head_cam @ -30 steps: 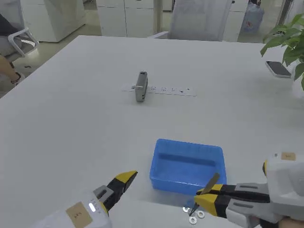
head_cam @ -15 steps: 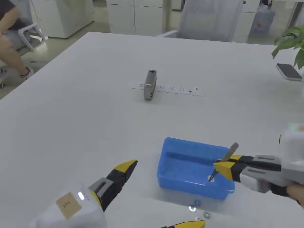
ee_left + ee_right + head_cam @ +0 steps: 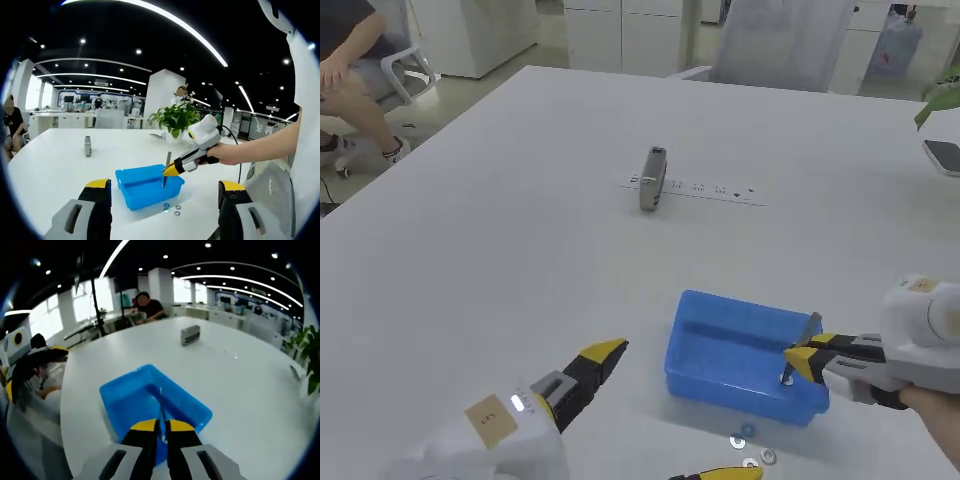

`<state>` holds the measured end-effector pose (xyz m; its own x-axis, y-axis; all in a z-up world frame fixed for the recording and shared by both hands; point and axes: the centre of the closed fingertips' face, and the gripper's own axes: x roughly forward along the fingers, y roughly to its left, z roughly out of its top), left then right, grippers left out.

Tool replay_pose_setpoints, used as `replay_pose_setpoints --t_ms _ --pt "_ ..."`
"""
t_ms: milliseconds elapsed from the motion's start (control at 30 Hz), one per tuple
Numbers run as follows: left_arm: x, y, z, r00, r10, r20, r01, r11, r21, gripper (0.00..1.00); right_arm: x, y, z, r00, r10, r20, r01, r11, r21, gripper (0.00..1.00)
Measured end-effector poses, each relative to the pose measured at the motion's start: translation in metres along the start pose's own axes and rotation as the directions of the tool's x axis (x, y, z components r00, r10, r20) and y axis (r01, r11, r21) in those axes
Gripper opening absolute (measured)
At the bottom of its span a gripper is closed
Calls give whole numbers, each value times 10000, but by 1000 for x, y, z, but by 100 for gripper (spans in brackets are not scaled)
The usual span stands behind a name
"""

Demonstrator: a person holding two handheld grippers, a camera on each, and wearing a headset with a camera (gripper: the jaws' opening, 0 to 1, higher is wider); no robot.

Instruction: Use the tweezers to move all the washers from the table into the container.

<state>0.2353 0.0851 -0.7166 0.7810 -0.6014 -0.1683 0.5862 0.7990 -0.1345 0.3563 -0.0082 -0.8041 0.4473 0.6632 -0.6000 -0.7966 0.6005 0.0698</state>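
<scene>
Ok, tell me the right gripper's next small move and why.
Probably ease the right gripper open slightly so the tweezers drop what they carry: their tips hang down inside the container. Whether a washer sits between the tips is too small to tell. More washers lie on the table in front of the container.

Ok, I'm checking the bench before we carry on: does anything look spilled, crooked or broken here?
Nothing stands out. The blue container sits flat and whole on the table. A few washers lie loose on the table by its near wall. The right claw holds the tweezers tips-down over the container.
</scene>
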Motion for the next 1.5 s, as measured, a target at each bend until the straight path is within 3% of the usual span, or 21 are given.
replay_pose_setpoints --t_ms 367,600,800,933,1067,1300,1500 --pt "0 0 -3 9999 -28 -168 27 10000 -92 88 -17 6 15 9985 30 539 -37 9999 130 3" --pt "0 0 -4 9997 -36 -221 35 10000 -74 88 -32 23 23 9944 334 998 -358 9991 230 3" --pt "1 -1 -7 9994 -105 -345 102 9999 -69 86 -44 42 31 9874 896 1306 -956 9946 406 3" --pt "1 -1 -8 9991 -157 -404 155 9999 -47 86 -45 59 25 9820 1398 1267 -1481 9872 586 3" --pt "2 -2 -10 9984 -191 -531 191 9998 -13 86 -41 68 11 9817 1599 1033 -1678 9831 727 3" --pt "2 -3 -12 9979 -206 -622 208 9998 24 85 -29 70 -20 9865 1602 333 -1624 9835 803 3" --pt "2 -3 -14 9970 -207 -745 213 9997 73 84 -26 74 -29 9874 1583 79 -1584 9836 858 4"
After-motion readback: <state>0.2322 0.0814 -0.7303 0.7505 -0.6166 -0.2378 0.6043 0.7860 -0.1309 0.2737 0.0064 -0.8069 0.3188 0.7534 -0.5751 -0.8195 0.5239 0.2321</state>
